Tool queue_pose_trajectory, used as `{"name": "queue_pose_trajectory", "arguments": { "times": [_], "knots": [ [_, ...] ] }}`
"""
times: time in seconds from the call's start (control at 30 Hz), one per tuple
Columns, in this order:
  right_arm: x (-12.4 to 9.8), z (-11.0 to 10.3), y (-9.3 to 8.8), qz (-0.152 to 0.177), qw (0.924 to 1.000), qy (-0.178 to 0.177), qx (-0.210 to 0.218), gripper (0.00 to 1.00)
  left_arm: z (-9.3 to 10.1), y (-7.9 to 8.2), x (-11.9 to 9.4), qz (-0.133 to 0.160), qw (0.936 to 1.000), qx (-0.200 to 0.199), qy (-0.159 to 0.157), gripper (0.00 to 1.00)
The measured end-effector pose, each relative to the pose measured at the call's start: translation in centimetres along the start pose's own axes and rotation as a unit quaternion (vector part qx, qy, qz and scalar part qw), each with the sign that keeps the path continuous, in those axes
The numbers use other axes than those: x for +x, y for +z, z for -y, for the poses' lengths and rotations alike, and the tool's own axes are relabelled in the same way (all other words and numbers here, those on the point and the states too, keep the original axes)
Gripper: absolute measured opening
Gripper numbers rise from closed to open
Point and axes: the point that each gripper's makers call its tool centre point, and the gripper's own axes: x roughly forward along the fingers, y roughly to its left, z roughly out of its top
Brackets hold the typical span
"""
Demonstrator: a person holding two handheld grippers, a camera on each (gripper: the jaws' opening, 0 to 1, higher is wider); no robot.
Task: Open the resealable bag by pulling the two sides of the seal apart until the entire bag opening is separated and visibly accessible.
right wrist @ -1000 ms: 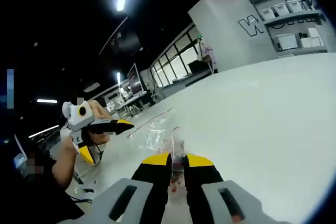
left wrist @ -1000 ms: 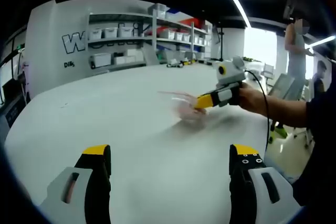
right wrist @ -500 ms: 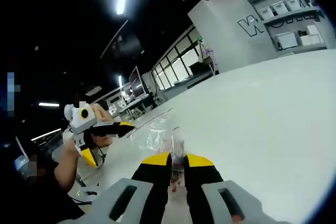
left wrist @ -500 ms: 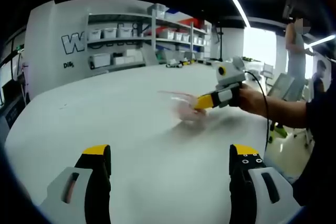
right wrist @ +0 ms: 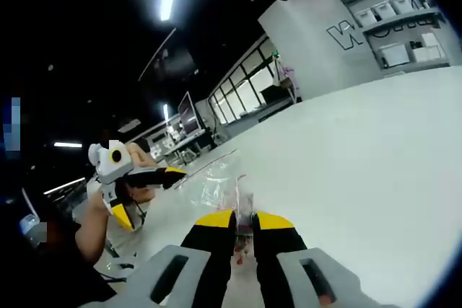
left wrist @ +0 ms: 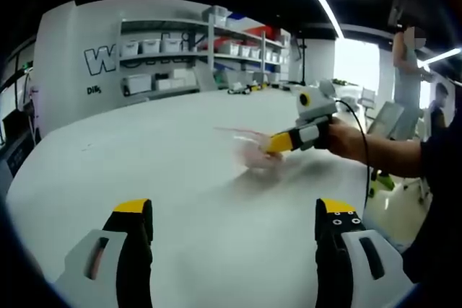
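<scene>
Between the jaws of my right tool (right wrist: 244, 220), in the right gripper view, sat one edge of the clear resealable bag (right wrist: 220, 182), pinched tight with the yellow tips almost meeting on the plastic. From that grip the bag rose limp and crumpled ahead of the tool, its seal strip running as a thin line up toward the left, with something small and reddish showing low in the plastic near the tips; I could not tell what it was. Further left in that view my left tool (right wrist: 141, 194) hung apart from the bag, gripped in a hand (right wrist: 137, 160), its yellow-tipped jaws spread wide and closed on nothing. From the left gripper view those same jaws stood far apart at the bottom of the frame, with bare white desk (left wrist: 144, 156) between them. Ahead, near the middle of the desk, the bag looked pinkish and blurred, lifted just above the surface by the right tool, which came in from the right side. Beyond the desk ran a white wall with grey shelving (left wrist: 191, 52) stacked with white bins, and a person (left wrist: 408, 63) stood at the far right.
</scene>
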Motion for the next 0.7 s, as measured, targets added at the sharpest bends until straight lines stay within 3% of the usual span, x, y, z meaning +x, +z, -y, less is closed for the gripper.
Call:
{"name": "queue_pose_trajectory", "arguments": {
  "times": [0.7],
  "knots": [
    [-0.3, 0.3, -0.1, 0.005, 1.0, 0.0, 0.006, 0.06, 0.7, -0.1, 2.1, 0.001, 0.9998, -0.006, -0.019, 0.92]
  ]
}}
